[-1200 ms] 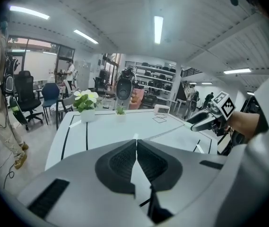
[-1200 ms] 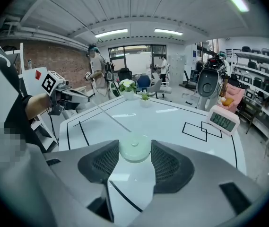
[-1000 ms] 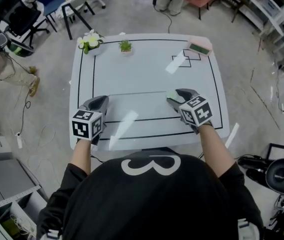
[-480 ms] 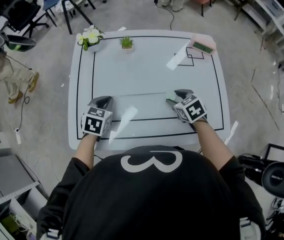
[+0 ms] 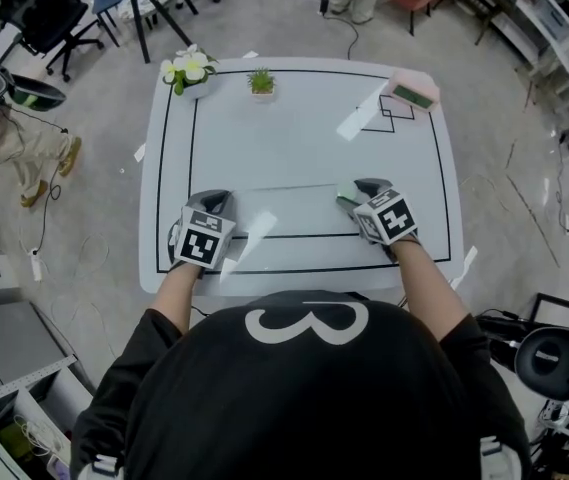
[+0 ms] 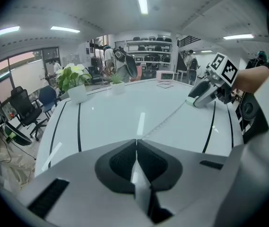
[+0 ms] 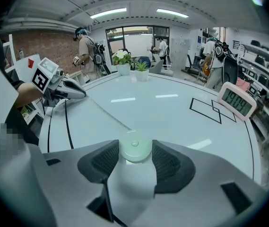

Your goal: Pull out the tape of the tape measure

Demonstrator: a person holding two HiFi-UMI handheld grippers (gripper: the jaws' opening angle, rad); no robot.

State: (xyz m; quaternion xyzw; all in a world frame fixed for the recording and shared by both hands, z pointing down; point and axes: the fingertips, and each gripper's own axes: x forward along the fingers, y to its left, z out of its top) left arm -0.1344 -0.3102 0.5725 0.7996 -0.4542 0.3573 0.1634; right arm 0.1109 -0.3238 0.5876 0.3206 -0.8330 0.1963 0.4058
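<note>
Jaws first: our left gripper (image 6: 136, 148) is pinched fully together on the thin end of the tape (image 6: 165, 119). Our right gripper (image 5: 362, 188) is clamped part-way closed around the round, pale green tape measure (image 7: 134, 151), pads hugging the case on either side. Both sit low over the near half of the white table (image 5: 294, 118), well apart, and we can see the tape running as a fine line between them. So the pull looks under way, with a good stretch already out. To do it well, we'd draw the two hands apart along the line of the tape, low and level, so the strip leaves the case straight and doesn't kink. We'd hold the case firm against the spring's tug and mind that thin end, since a slip there would likely let it snap back. At the far corner sits a small digital clock (image 5: 411, 94), well clear of our line.
</note>
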